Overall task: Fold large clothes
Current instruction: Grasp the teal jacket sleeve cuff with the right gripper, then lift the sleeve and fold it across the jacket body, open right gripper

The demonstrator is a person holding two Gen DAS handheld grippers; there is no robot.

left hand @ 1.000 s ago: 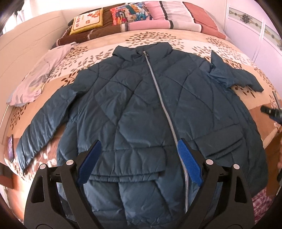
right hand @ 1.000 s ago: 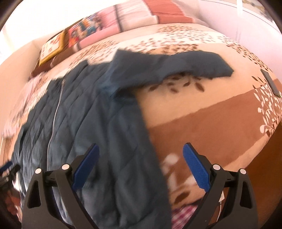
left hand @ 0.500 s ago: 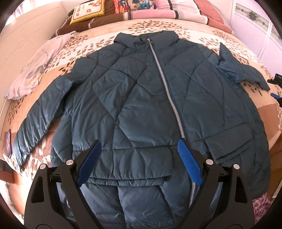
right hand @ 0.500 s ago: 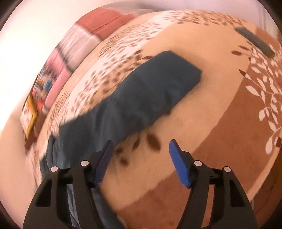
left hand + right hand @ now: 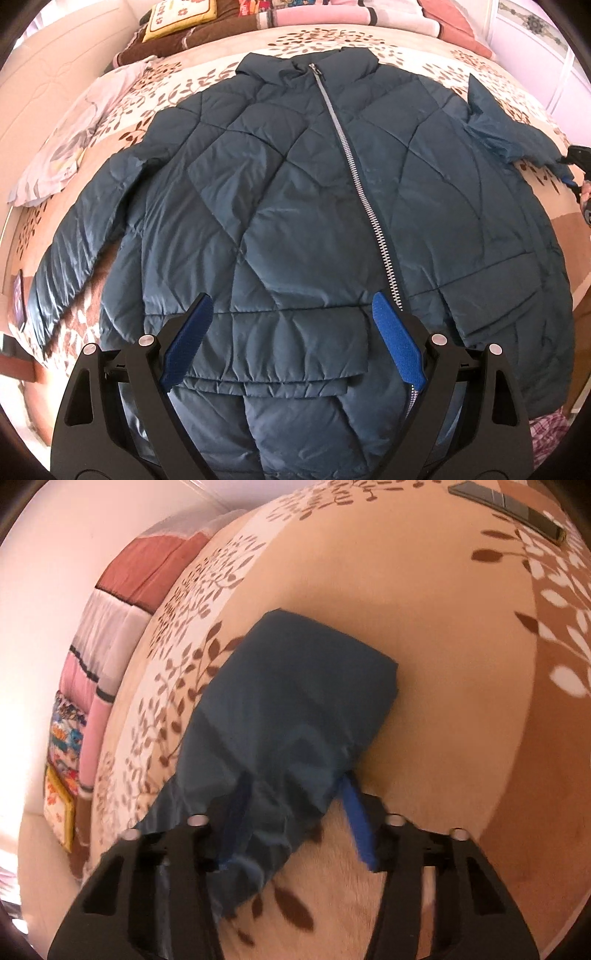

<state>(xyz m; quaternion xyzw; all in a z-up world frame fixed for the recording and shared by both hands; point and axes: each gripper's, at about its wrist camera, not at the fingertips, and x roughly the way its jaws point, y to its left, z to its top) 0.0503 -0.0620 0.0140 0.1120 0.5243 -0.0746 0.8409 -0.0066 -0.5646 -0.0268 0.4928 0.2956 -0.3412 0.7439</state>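
Note:
A dark teal quilted jacket (image 5: 295, 206) lies face up on the bed, zipped, its collar towards the pillows. My left gripper (image 5: 291, 339) is open and empty, hovering over the jacket's hem. The jacket's right sleeve (image 5: 288, 709) lies out on the bedspread. My right gripper (image 5: 295, 812) is around that sleeve, its jaws partly closed with the cloth bunched between the blue pads; the view is blurred. In the left wrist view the right gripper (image 5: 576, 166) shows at the sleeve's end at the far right.
The bed has a beige and brown leaf-patterned bedspread (image 5: 461, 664). Pillows and folded blankets (image 5: 258, 14) line the headboard. A light garment (image 5: 62, 147) lies at the bed's left. A dark remote-like object (image 5: 506, 506) lies on the bedspread beyond the sleeve.
My right gripper swung away from the jacket body to the right sleeve, moved over it and narrowed its jaws around it. My left gripper moved forward over the hem and stays open.

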